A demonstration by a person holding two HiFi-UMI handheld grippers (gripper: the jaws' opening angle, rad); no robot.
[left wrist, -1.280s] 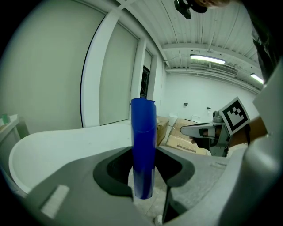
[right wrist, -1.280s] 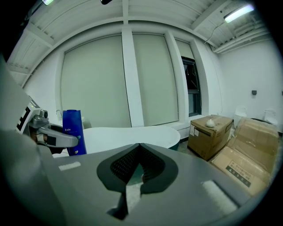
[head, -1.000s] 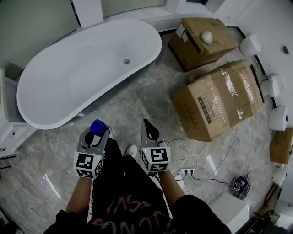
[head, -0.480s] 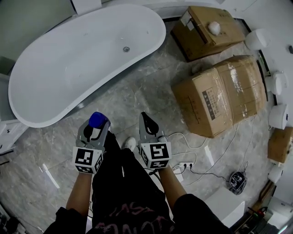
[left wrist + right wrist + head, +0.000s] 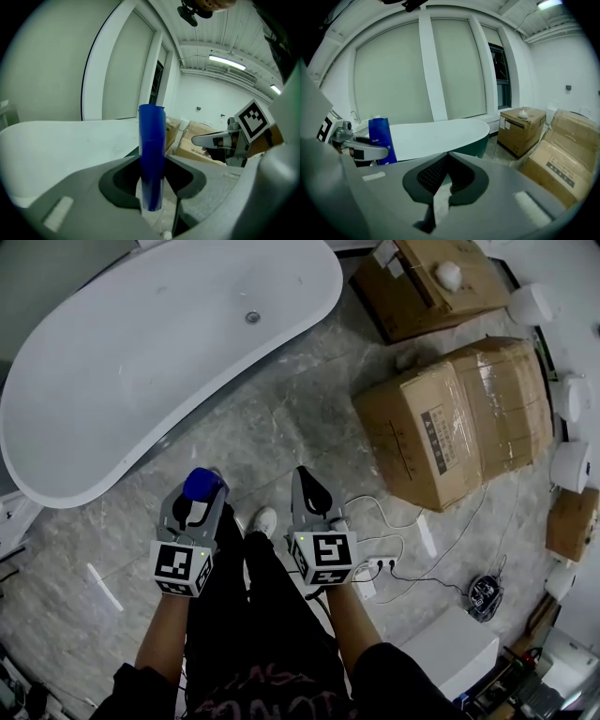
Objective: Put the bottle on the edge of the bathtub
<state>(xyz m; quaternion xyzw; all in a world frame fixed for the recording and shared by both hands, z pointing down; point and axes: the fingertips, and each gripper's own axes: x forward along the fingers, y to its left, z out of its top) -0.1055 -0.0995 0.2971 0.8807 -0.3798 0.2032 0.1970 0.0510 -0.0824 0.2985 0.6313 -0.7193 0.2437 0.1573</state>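
The blue bottle (image 5: 151,154) is clamped upright in the left gripper (image 5: 202,491), ready for the bathtub (image 5: 141,362) rim, while the right gripper (image 5: 443,185) is closed and empty.

A large film-wrapped cardboard box (image 5: 450,423) sits on the grey marble floor (image 5: 272,427). Beyond it stands a smaller carton (image 5: 412,292) with a round white object (image 5: 449,276) on top. On the box's near side lie a white power strip (image 5: 375,568) and loose white cables (image 5: 450,545). To its right stand round white fixtures (image 5: 569,465).
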